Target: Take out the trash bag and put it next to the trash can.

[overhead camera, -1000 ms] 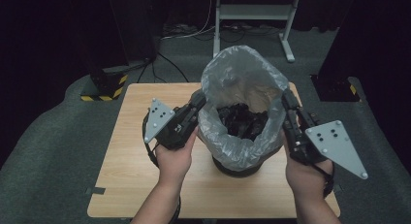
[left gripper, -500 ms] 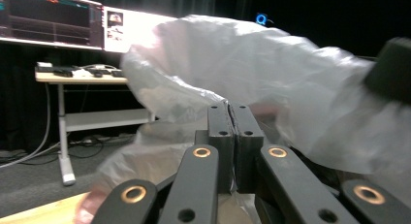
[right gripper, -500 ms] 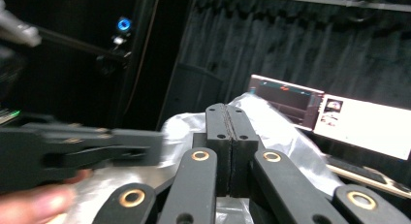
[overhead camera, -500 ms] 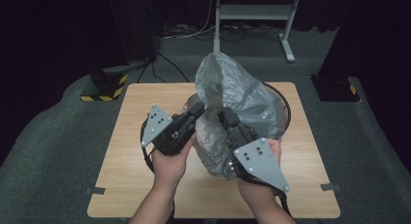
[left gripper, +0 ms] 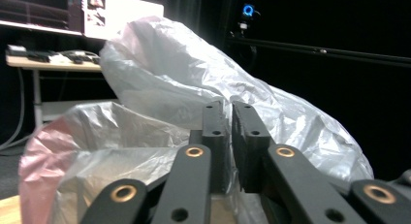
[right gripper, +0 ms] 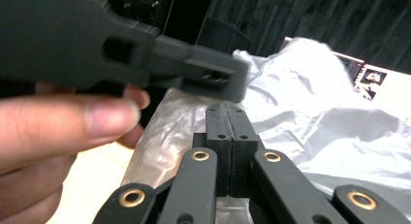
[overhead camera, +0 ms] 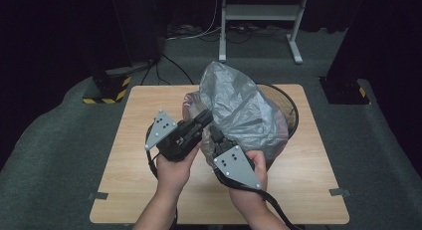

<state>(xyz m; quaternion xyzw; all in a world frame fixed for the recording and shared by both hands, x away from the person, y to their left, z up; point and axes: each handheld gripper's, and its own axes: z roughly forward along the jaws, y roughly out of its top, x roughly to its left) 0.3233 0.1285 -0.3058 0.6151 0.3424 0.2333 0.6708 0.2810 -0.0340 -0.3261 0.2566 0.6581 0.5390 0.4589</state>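
A grey translucent plastic bag (overhead camera: 244, 110) bulges out of a black mesh basket (overhead camera: 291, 103) on the wooden table (overhead camera: 144, 110). Its mouth is folded over toward the left. My left gripper (overhead camera: 205, 116) sits at the bag's left edge, its jaws pressed nearly together on the thin film (left gripper: 160, 83). My right gripper (overhead camera: 215, 134) is just beside it, jaws fully closed against the bag (right gripper: 300, 103). The left gripper (right gripper: 145, 49) crosses the top of the right gripper view, with a finger (right gripper: 58, 122) below it. What the bag holds is hidden.
A pinkish bag layer (overhead camera: 188, 101) shows under the grey one at the left, pinkish bag (left gripper: 39, 156) low on the left there too. A metal stand (overhead camera: 259, 13) and cables lie on the floor beyond the table. Bare wood lies left and in front.
The right gripper swung from the basket's right side across to the left gripper, dragging the bag's rim over. The open mouth collapsed shut and the bag now leans left.
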